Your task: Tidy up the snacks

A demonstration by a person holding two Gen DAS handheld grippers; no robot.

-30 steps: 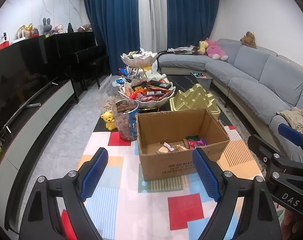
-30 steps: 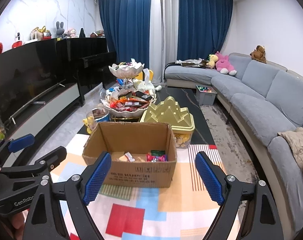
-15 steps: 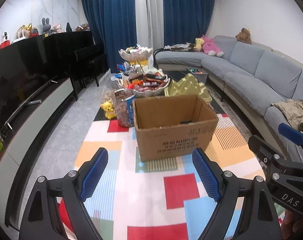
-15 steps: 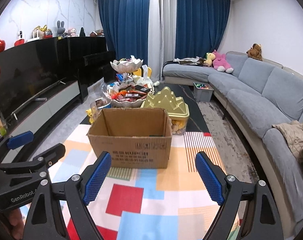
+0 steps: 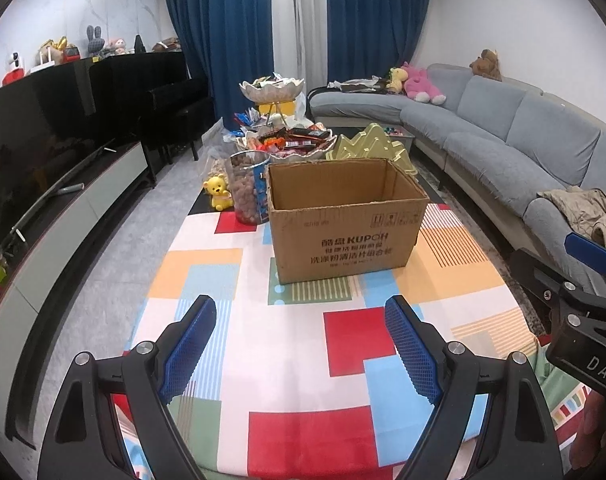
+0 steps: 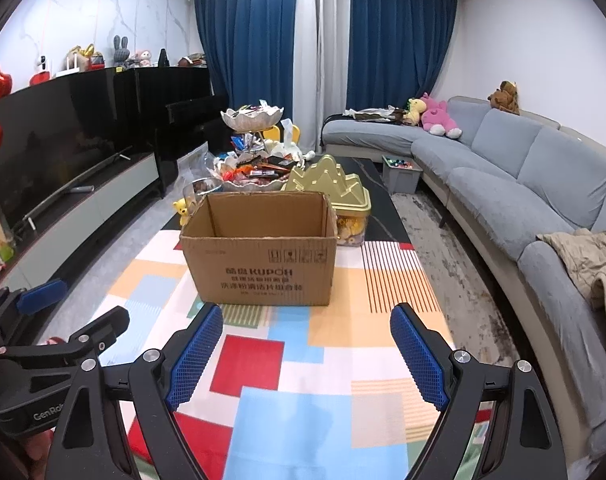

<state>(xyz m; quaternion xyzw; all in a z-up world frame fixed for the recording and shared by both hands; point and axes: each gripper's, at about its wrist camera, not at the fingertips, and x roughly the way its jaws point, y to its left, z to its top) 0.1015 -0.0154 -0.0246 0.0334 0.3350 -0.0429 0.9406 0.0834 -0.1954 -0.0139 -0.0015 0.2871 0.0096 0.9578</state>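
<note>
An open brown cardboard box (image 5: 345, 222) (image 6: 261, 258) stands on a table under a colourful checked cloth (image 5: 303, 344) (image 6: 303, 360); from here its inside is hidden. Behind it a tiered shell-shaped stand (image 5: 287, 144) (image 6: 249, 172) is piled with wrapped snacks. A clear jar of brown snacks (image 5: 247, 188) and a gold mountain-lidded tin (image 5: 377, 148) (image 6: 339, 188) flank the box's far side. My left gripper (image 5: 301, 344) is open and empty, well short of the box. My right gripper (image 6: 306, 356) is likewise open and empty in front of the box.
A yellow bear figure (image 5: 219, 192) sits beside the jar. A long grey sofa (image 6: 523, 184) runs down the right, with a beige garment (image 6: 587, 252) on it. A dark TV unit (image 5: 55, 168) lines the left. A grey bin (image 6: 401, 174) stands on the floor.
Both grippers have drawn back from the box and sunk lower. The box now looks smaller and farther, and the snacks inside it have dropped out of sight. Jaws unchanged.
</note>
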